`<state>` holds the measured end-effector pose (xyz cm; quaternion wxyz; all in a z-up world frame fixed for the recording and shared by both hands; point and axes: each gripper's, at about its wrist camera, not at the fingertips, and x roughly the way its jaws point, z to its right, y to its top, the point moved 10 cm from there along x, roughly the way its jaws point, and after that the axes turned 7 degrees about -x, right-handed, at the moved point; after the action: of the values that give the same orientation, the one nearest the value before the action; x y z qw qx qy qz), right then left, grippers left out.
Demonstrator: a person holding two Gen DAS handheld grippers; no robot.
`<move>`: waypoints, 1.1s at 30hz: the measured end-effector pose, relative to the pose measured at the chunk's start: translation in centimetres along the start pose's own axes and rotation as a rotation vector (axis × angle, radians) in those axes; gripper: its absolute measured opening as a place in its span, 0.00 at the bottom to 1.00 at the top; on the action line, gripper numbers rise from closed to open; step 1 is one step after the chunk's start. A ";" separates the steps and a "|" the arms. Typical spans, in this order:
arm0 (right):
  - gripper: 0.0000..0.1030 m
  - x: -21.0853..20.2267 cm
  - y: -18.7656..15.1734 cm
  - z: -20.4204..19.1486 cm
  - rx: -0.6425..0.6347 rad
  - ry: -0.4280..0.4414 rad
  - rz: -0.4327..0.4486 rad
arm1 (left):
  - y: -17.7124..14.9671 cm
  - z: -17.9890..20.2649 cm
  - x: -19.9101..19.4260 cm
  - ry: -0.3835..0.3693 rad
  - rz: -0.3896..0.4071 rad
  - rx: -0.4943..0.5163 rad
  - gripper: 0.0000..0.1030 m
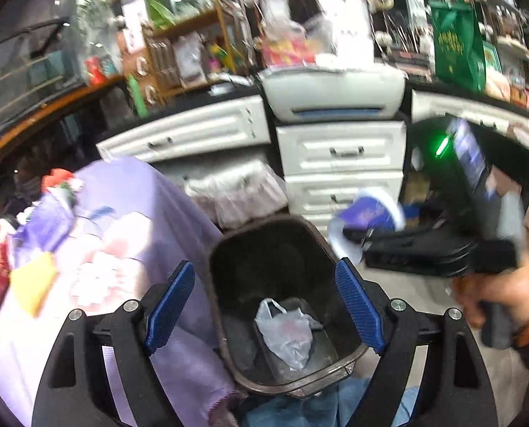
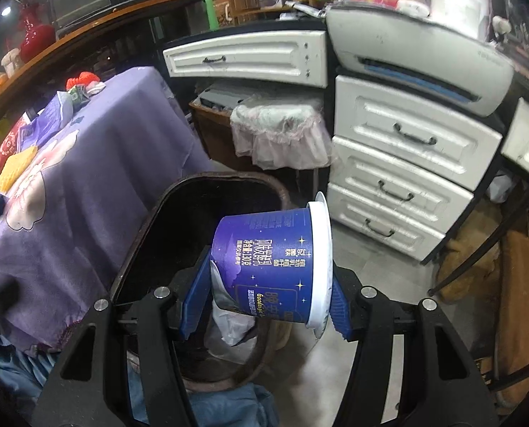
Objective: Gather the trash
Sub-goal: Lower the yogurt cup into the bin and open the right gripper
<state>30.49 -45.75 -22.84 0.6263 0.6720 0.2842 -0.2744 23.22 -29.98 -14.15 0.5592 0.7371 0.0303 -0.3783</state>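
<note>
- The right gripper (image 2: 266,299) has its jaws closed on a blue yogurt cup (image 2: 271,267), tipped on its side with its white rim at 3 o'clock and its base at 9 o'clock; one blue pad (image 2: 195,302) presses the base end, the other the rim end.
- In the right wrist view the cup hangs over the open mouth of the dark trash bin (image 2: 150,220), which stands on the floor below the jaws.
- A crumpled clear plastic bag (image 2: 232,323) lies inside the bin, just under the cup.
- The left gripper (image 1: 264,306) has its jaws spread wide with nothing between them, and it hovers above the same trash bin (image 1: 225,249).
- In the left wrist view the plastic bag (image 1: 289,334) rests on the bin's bottom; the cup (image 1: 364,217), blurred, sits at 2 o'clock beyond the bin's rim, held by the right gripper (image 1: 357,238).
- At 9 o'clock from the bin stands the tabletop under a purple cloth (image 2: 97,178), carrying a yellow sponge-like piece (image 2: 15,172) and several wrappers (image 2: 56,114).
- White drawers (image 2: 406,163) stand at 2 o'clock, and a second bin lined with a pale bag (image 2: 282,135) at 12 o'clock.
</note>
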 end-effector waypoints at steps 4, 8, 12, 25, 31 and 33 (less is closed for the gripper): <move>0.56 2.2 -0.2 -3.3 -0.037 0.069 -0.043 | 1.6 -2.2 -2.3 0.041 0.071 -0.025 0.82; 0.56 4.9 -0.9 -7.1 -0.085 0.120 -0.117 | 2.0 -4.6 -2.9 0.071 0.079 -0.073 0.84; 0.56 7.9 -2.0 -9.8 -0.089 0.160 -0.205 | 1.4 -6.5 -3.3 0.102 0.070 -0.106 0.84; 0.60 15.5 -5.7 -10.8 -0.088 0.077 -0.424 | -0.7 -12.5 -4.3 0.160 0.047 -0.232 0.86; 0.77 16.3 -5.7 -9.9 -0.053 0.042 -0.424 | -0.7 -12.5 -5.0 0.151 0.063 -0.228 0.87; 0.77 15.8 -5.5 -10.0 -0.057 0.039 -0.412 | -0.7 -12.4 -5.0 0.148 0.064 -0.228 0.88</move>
<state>37.52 -34.90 -37.38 0.5702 0.5868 0.4355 -0.3754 25.83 -17.34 -10.63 0.6472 0.6954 0.0907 -0.2990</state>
